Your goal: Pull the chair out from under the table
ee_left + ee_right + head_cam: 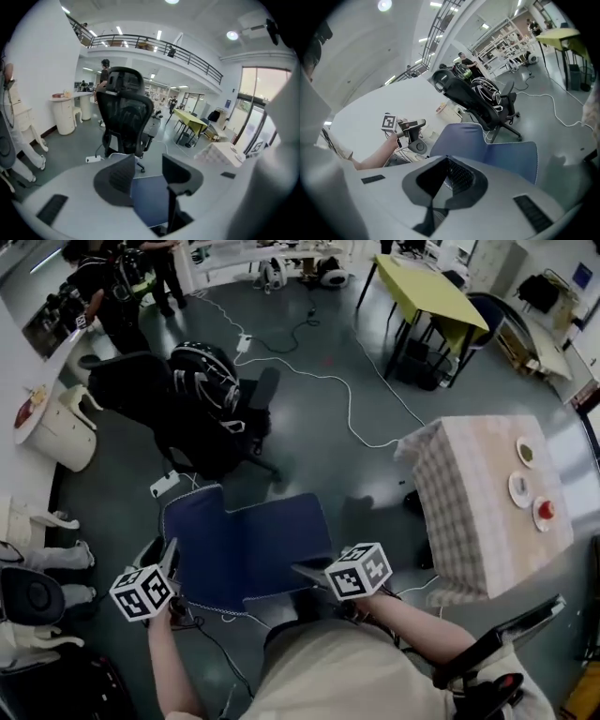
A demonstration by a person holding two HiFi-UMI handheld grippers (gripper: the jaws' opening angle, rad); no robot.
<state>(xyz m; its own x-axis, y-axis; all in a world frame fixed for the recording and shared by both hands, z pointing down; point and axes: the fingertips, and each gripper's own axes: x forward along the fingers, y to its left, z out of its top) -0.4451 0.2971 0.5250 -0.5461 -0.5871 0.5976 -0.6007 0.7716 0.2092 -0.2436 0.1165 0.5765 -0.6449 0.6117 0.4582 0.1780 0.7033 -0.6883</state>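
Blue chair [248, 545] stands out on open floor directly before person, left of checked-cloth table [469, 512], strip of floor between. Three small plates along table's right edge: green-topped plate [526, 453], pale plate [520, 488], red-topped plate [544, 512]. Left gripper [144, 164] released, jaws apart, nothing between. Right gripper [446, 158] clenched, tips meeting over seat's front edge; whether it pinches seat unclear. Black office chair [202, 395] just behind blue chair. White power strip [164, 485] and cable [347, 399] on floor.
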